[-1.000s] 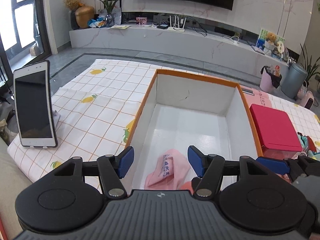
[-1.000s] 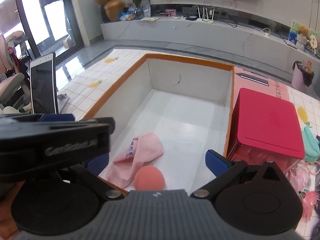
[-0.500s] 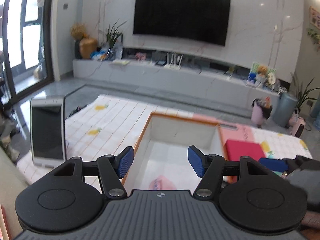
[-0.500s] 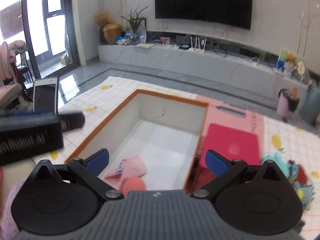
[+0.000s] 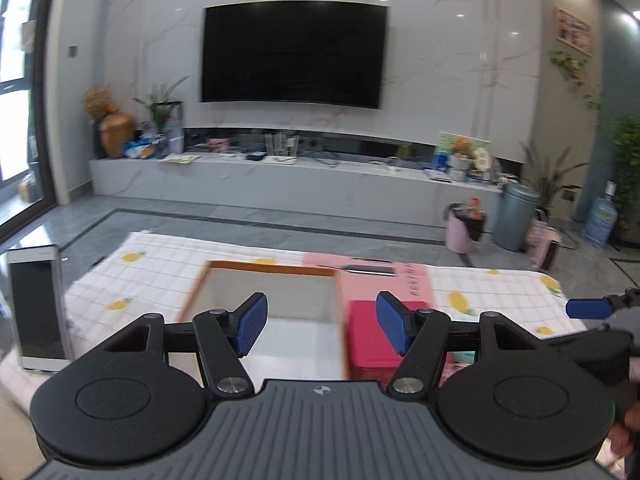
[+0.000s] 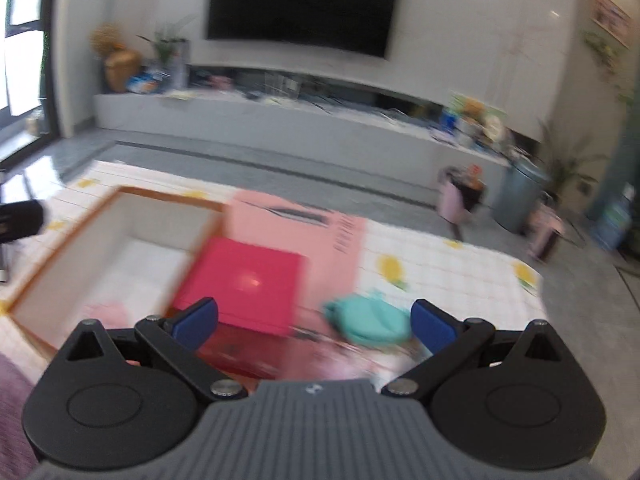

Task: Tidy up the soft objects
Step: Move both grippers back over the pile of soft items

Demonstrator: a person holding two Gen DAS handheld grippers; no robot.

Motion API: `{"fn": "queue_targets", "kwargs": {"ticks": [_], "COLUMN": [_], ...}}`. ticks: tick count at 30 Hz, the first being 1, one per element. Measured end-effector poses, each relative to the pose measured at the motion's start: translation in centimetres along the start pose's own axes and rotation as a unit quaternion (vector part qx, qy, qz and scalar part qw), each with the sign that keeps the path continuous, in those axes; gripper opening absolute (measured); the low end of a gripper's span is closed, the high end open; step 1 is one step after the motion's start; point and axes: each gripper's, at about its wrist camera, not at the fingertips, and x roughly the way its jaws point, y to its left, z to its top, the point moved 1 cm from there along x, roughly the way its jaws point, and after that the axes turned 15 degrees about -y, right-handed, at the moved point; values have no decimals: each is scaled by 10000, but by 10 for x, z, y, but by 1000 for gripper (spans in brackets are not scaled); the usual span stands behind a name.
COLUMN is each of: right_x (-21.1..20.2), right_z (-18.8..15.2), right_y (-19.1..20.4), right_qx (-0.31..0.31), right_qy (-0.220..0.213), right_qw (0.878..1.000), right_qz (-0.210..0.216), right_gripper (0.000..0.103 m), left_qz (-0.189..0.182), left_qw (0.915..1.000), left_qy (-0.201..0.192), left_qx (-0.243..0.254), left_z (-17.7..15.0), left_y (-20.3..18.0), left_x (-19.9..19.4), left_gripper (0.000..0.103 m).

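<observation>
A white box with an orange rim [image 5: 272, 266] [image 6: 120, 196] stands on the checked cloth. A pink cloth [image 6: 106, 314] lies inside it near the front. A teal soft object [image 6: 370, 320] lies right of the red box, among blurred pink items. My left gripper [image 5: 318, 326] is open and empty, raised and pulled back from the box. My right gripper [image 6: 314, 322] is open and empty, over the red box and the teal object. Its blue fingertip [image 5: 588, 308] shows at the right of the left wrist view.
A red lidded box [image 6: 248, 280] [image 5: 374, 336] sits right of the white box on a pink mat [image 6: 296, 220]. A phone [image 5: 36, 304] stands upright at the left. The lemon-print cloth [image 6: 448, 276] covers the table. A TV wall and low cabinet lie behind.
Both grippers have lifted and tilted up away from the box. The right gripper has swung to the right toward the teal object; its view is blurred by motion.
</observation>
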Motion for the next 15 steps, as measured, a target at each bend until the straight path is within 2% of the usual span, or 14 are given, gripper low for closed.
{"fn": "queue_targets", "kwargs": {"ticks": [5, 9, 12, 15], "right_x": [18, 47, 69, 80], "right_z": [-41, -86, -116, -131], "right_y": [-58, -98, -113, -125], "right_qx": [6, 657, 982, 1024], "right_qy": [372, 921, 1429, 1655], "right_qw": [9972, 9895, 9809, 9755], "right_qz": [-652, -900, -882, -1029], "right_gripper": [100, 100, 99, 99], "left_qz": [-552, -998, -987, -799], "left_qw": [9984, 9934, 9924, 9929], "left_qy": [78, 176, 169, 149], "left_qx": [39, 544, 712, 864], "left_z": [-25, -52, -76, -101], "left_y": [-38, -73, -90, -98], "left_x": [2, 9, 14, 22], "left_gripper": [74, 74, 74, 74]}}
